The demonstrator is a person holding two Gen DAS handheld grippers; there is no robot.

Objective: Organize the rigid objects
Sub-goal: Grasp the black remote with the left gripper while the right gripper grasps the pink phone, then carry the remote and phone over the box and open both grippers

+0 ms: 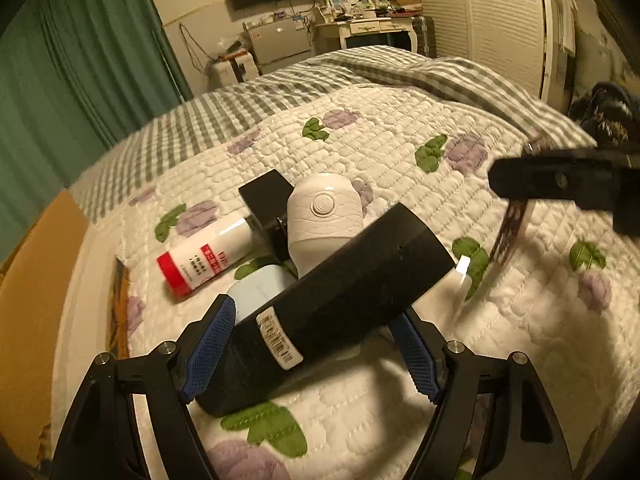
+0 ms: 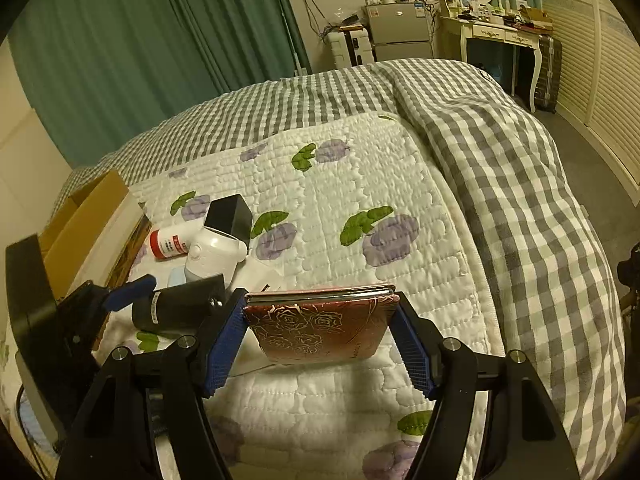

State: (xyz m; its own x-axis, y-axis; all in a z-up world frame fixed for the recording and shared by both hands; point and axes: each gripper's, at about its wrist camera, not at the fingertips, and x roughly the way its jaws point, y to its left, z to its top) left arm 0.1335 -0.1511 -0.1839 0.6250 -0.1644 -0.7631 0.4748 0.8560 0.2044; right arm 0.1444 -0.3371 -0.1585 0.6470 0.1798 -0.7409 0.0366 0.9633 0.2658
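Note:
My left gripper (image 1: 312,344) is shut on a black cylinder (image 1: 332,300) with a white barcode label, held just above the quilt; it also shows in the right wrist view (image 2: 176,308). My right gripper (image 2: 320,340) is shut on a flat red box with a rose pattern (image 2: 320,330), held above the quilt; from the left wrist view it is seen edge-on (image 1: 510,236). Behind the cylinder lie a white device with a round button (image 1: 320,220), a white bottle with a red cap (image 1: 204,260), a small black box (image 1: 268,200) and a pale blue item (image 1: 260,290).
A white quilt with purple flowers (image 2: 360,184) covers a grey checked bedspread (image 2: 520,184). A cardboard box (image 2: 84,216) stands at the left edge of the bed. A dressing table (image 2: 496,32), a small fridge and green curtains are beyond the bed.

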